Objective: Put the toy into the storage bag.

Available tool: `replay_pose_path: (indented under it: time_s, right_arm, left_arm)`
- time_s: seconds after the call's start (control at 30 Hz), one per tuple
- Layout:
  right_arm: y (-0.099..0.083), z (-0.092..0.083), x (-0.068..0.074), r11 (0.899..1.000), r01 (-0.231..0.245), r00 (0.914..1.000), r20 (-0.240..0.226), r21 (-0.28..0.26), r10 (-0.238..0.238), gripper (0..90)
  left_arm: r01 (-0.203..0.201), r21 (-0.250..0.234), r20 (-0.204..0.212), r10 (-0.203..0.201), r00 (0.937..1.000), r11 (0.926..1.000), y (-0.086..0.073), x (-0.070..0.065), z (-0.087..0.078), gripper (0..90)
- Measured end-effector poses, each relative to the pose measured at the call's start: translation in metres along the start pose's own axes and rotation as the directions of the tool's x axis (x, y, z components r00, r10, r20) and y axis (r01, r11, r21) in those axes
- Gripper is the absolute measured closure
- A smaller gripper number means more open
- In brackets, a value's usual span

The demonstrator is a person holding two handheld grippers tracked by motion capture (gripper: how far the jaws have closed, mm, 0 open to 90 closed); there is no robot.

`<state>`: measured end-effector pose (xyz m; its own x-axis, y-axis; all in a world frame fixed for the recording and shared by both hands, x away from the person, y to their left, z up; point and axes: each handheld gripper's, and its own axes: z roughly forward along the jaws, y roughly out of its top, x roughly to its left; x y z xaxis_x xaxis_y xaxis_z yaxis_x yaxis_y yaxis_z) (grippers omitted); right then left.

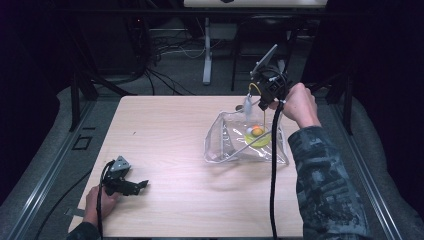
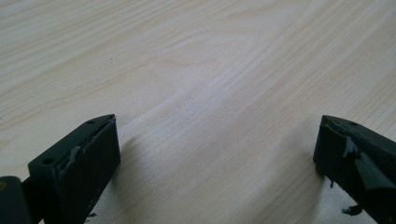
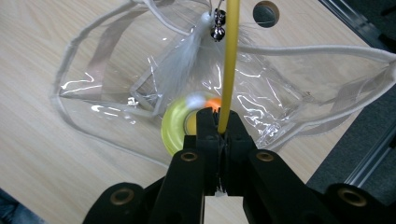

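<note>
"What sort of room is this?"
"A lab, I think. Dark all around, one wooden table [image 1: 165, 150], wires [image 1: 165, 50] on the grey floor [image 1: 200, 70], metal stands [image 1: 207, 50] behind."

Table [image 1: 165, 130] left of clear bag [image 1: 225, 145] open; bag blocks right side.

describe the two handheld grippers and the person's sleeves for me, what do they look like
Both are black two-jaw tools. The left gripper carries a grey three-cornered plate and trails a black cable; its jaw pads look frayed. The right gripper also bears a grey plate, has brass-coloured pivot rivets, and a thick black cable. The right sleeve is dark, mottled camouflage.
</note>
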<state>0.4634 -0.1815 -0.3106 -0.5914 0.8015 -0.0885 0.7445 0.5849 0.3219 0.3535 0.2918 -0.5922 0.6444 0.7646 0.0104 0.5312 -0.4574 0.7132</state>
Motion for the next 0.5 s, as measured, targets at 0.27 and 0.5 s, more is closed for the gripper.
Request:
replay_pose_path:
  time_s: [0.27, 0.5]
  right_arm:
    - [-0.007, 0.018, -0.002, 1.0, -0.014, 0.9999, 0.003, 0.011, 0.014, 87.7]
    - [-0.013, 0.03, -0.004, 1.0, -0.017, 0.9998, 0.007, 0.019, 0.016, 87.8]
  left_arm:
    - [0.0, 0.0, 0.0, 0.0, 1.0, 1.0, 0.0, 0.0, 0.0, 0.5]
    - [0.0, 0.0, 0.0, 0.0, 1.0, 1.0, 0.0, 0.0, 0.0, 0.5]
